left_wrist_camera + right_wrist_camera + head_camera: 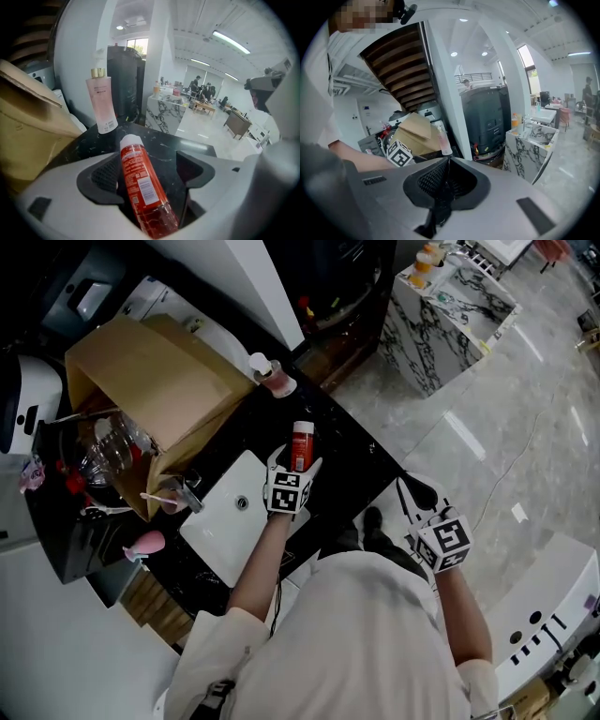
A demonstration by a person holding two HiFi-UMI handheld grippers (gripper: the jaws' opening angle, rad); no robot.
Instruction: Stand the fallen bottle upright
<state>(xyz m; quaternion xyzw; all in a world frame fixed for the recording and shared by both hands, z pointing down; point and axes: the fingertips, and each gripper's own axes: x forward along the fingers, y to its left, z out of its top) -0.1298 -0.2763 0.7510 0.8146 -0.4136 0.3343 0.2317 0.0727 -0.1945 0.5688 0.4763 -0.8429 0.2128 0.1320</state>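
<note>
A red bottle (301, 446) with a white cap lies on its side on the black counter (347, 442), cap pointing away from me. My left gripper (297, 465) is open around it, one finger on each side. In the left gripper view the red bottle (140, 183) rests against the left pad, and a gap of black counter shows between it and the right pad of the left gripper (150, 171). My right gripper (412, 495) hangs off the counter over the floor, shut and empty. Its jaws meet in the right gripper view (444, 180).
A tall pink bottle (101, 103) stands upright just beyond the red one, at the counter's back (270, 374). A brown cardboard box (150, 381) fills the left. A white sink (220, 531) lies left of my left arm. A marble island (441, 315) stands across the floor.
</note>
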